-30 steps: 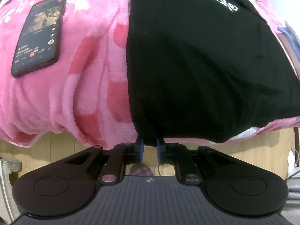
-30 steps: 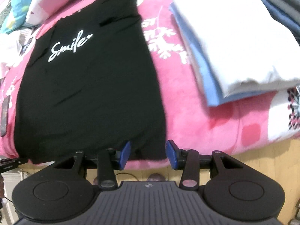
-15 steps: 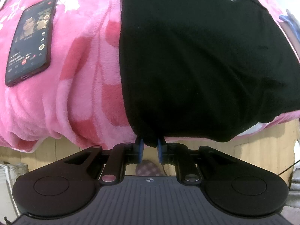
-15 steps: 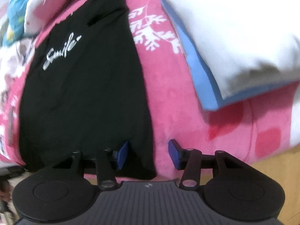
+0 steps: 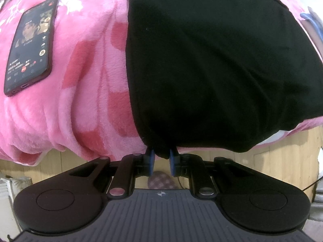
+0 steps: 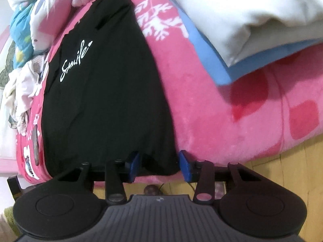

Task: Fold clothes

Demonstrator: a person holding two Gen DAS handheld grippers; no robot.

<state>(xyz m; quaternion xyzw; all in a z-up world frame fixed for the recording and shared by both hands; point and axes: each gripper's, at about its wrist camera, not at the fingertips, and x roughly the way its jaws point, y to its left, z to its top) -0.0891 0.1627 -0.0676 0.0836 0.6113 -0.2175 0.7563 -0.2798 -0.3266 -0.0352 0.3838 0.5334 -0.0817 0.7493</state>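
Two tools are placed at the bottom hem of the black "Smile" T-shirt point(image 5: 212, 64), which is spread flat on the pink fleece blanket point(image 5: 84, 84) over the bed edge. The left tool point(image 5: 160, 162) is seen narrow, pinched on the hem's left corner, as it was a second ago. The right tool point(image 6: 159, 165) is held wide; since a second ago it has been brought closer, so that the hem's right corner now lies between its blue pads point(image 6: 184, 166), not yet gripped. Closing is judged the next need before the hem can be lifted toward the collar. A lit smartphone point(image 5: 30, 46) lies left of the shirt; folded white and blue garments point(image 6: 242, 26) are stacked to the right.
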